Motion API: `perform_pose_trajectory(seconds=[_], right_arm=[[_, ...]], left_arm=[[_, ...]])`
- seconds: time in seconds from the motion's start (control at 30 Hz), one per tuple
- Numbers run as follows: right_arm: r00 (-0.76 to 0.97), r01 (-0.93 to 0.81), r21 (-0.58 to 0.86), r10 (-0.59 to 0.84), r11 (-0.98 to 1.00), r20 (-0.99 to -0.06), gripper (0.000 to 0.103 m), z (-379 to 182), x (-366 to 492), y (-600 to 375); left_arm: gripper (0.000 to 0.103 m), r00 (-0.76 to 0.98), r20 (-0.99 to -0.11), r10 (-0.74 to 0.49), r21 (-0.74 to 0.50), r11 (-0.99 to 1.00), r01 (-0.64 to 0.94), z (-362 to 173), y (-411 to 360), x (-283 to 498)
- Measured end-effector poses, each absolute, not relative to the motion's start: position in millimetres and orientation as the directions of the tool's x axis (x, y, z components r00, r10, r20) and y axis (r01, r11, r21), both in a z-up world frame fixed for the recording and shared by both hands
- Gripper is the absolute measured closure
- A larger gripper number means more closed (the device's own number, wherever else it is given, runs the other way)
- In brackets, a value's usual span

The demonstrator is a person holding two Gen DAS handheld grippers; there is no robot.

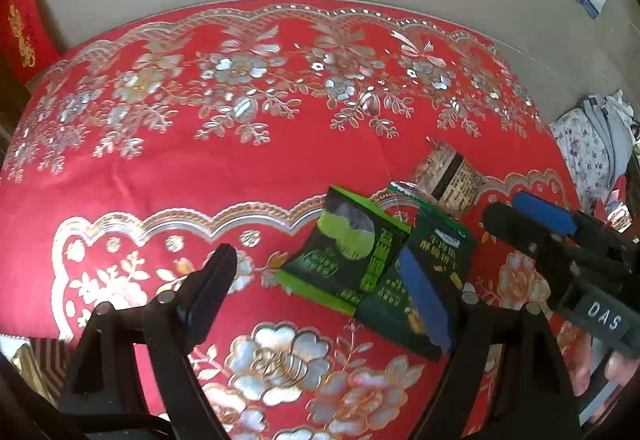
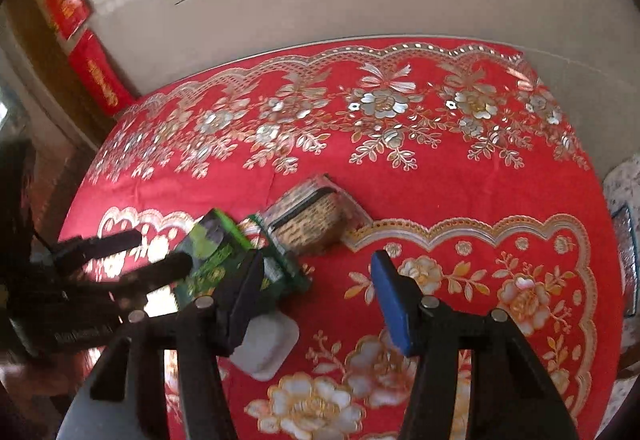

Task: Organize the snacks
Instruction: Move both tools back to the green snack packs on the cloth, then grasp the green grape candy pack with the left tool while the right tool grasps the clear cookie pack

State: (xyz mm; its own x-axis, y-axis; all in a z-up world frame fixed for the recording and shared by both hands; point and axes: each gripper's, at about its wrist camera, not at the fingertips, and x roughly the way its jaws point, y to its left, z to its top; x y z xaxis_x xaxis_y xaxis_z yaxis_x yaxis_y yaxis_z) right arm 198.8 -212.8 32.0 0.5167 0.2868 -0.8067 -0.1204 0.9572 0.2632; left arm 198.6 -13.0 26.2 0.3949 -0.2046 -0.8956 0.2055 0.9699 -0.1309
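Two green snack packets lie overlapping on the red floral tablecloth: a bright-green-edged one [image 1: 348, 252] on the left and a darker one [image 1: 416, 280] partly under it. A beige printed packet [image 1: 448, 175] lies just behind them. My left gripper [image 1: 320, 272] is open, its jaws straddling the green packets just above them. My right gripper [image 1: 520, 215] shows at the right, open and empty. In the right wrist view my right gripper [image 2: 320, 280] is open, with the green packets [image 2: 216, 252] at its left finger and the beige packet [image 2: 312, 215] ahead.
A white plastic piece [image 2: 268, 344] lies on the cloth under the right gripper's left finger. The round table's far edge [image 1: 280, 1] meets a beige wall. Red banners [image 2: 80, 39] hang at left. A floral cloth [image 1: 588, 147] lies off the table's right side.
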Motion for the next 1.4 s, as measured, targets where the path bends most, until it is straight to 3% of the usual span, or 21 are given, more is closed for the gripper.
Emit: perform_pose_trajectory(seconds=[0.37, 0.5, 0.6, 0.7, 0.87, 1.0, 1.4], right_arm=[[0.512, -0.128, 0.219, 0.254, 0.967, -0.821, 0.047, 26.6, 223.9, -202.0], [0.521, -0.121, 0.221, 0.252, 0.968, -0.816, 0.046, 27.8, 220.7, -211.8], [0.508, -0.13, 0.22, 0.255, 0.967, -0.823, 0.046, 25.3, 220.0, -212.8], [0.513, -0.15, 0.218, 0.264, 0.964, -0.817, 0.046, 25.7, 217.7, -209.2], [0.522, -0.145, 0.222, 0.265, 0.964, -0.811, 0.046, 27.1, 222.6, -202.2], [0.518, -0.132, 0.194, 0.235, 0.972, -0.823, 0.035, 25.3, 225.1, -196.4], [0.513, -0.092, 0.108, 0.14, 0.99, -0.847, 0.035, 16.3, 246.1, -174.4]], left_arm=[[0.019, 0.35, -0.911, -0.22, -0.147, 0.963, 0.224, 11.2, -24.3, 217.2], [0.019, 0.352, -0.917, -0.188, -0.109, 0.966, 0.232, 10.5, -28.3, 219.7], [0.018, 0.359, -0.929, -0.091, 0.011, 0.961, 0.275, 8.3, -29.6, 215.5], [0.018, 0.37, -0.928, -0.048, 0.055, 0.963, 0.264, 10.5, -16.1, 213.5], [0.019, 0.374, -0.925, -0.068, 0.029, 0.968, 0.248, 15.3, -2.2, 213.5], [0.019, 0.362, -0.928, -0.091, 0.02, 0.956, 0.291, 12.9, -12.0, 207.7], [0.019, 0.358, -0.929, -0.097, 0.013, 0.957, 0.291, 7.7, -10.5, 203.5]])
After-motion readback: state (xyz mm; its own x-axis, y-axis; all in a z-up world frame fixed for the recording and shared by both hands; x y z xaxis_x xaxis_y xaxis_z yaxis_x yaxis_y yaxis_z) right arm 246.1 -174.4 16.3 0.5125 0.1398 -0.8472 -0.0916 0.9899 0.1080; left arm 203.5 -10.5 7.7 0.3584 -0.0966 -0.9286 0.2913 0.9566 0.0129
